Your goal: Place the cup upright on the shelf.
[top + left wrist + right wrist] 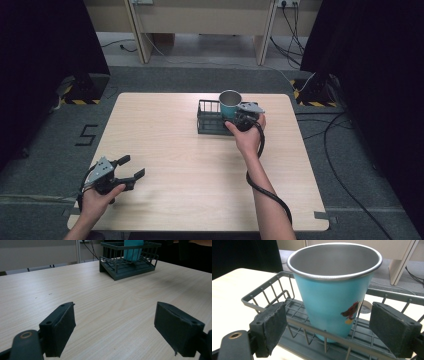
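A teal metal cup (229,103) with a steel rim stands upright in the right end of a dark wire rack (207,120) at the table's far middle. The cup (334,287) carries a small red and yellow picture, and the rack (267,293) wraps around its base. My right gripper (240,116) hovers just right of the cup, open, its jaws apart on either side of the cup without touching it. My left gripper (131,168) rests near the front left corner, open and empty, pointing across the table toward the rack (128,261) and the cup (133,250).
The light wood table (175,165) has wide bare room between the two grippers. A black cable (265,185) trails from the right gripper along the forearm. Desk legs and cables stand on the floor beyond the far edge.
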### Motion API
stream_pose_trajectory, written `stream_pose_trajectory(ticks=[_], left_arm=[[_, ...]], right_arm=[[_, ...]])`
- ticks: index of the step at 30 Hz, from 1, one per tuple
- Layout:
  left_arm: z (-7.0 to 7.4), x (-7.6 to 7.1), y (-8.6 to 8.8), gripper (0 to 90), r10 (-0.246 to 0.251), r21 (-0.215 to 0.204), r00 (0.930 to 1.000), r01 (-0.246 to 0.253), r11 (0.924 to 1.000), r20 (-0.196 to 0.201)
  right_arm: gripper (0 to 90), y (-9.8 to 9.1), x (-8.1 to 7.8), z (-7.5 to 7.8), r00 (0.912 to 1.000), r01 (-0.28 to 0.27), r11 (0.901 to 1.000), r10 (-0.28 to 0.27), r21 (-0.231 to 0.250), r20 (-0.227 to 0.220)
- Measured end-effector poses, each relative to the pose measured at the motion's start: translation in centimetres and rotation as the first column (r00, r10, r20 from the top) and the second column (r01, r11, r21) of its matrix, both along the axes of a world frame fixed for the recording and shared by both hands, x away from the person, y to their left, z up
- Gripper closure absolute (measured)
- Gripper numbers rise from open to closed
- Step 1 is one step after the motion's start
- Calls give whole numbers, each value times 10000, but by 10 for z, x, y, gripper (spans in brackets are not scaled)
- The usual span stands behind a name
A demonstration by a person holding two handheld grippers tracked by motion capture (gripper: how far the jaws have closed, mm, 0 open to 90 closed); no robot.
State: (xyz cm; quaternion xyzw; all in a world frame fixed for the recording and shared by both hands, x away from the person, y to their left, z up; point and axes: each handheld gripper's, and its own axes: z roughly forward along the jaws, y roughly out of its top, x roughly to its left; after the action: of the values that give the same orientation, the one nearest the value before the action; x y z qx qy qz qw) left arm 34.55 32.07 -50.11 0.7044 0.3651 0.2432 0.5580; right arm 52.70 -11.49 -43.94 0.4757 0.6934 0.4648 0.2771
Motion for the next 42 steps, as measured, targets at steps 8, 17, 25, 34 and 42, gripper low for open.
stream_pose_trajectory(ticks=[8,17,25,34,42], left_arm=[[0,0,0,163,-2,23,10000,2,10000,-24],[0,0,-1,163,-8,58,10000,8,10000,-13],[-1,0,-1,163,-5,52,10000,5,10000,-25],[-1,0,-1,163,-2,67,10000,2,10000,-29],[-1,0,-1,163,4,76,10000,-4,10000,-27]], right_arm=[[153,-4,-13,5,9998,-152,9999,151,45,129],[154,-9,-27,5,9996,-214,9997,212,98,184],[154,-14,-36,6,9992,-320,9995,318,82,236],[155,-22,-50,12,9987,-393,9991,389,128,344],[155,-29,-64,15,9984,-426,9990,422,121,376]])
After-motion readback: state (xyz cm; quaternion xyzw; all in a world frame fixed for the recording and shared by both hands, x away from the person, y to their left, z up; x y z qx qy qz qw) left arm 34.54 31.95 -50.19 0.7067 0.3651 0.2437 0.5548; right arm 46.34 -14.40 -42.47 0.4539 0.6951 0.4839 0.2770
